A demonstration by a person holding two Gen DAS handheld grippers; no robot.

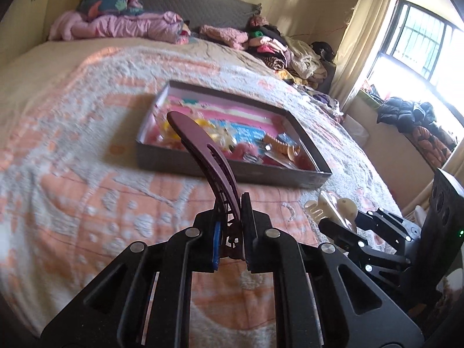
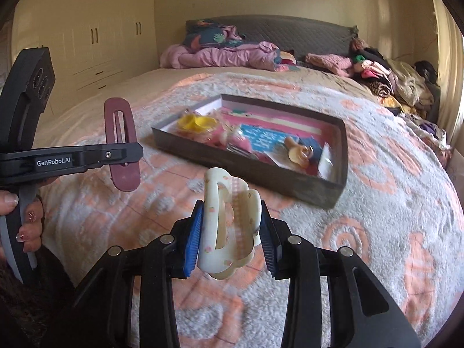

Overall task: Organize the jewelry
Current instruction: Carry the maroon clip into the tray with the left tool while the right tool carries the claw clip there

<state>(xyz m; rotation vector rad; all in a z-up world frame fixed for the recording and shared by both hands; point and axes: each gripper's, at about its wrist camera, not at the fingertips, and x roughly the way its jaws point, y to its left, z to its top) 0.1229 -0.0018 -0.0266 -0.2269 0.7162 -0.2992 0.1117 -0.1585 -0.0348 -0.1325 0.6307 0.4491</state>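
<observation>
A long maroon hair clip, curved and slotted along its middle, stands clamped at its lower end between the left gripper's fingers, arching up and forward of them. A cream claw clip with small pink dots sits pinched between the right gripper's blue pads, its rounded top pointing forward. Ahead of both tools lies a shallow dark tray holding mixed accessories: a yellow piece, a tan claw clip, a blue card.

Blown-out window glare, fisheye-warped edges
</observation>
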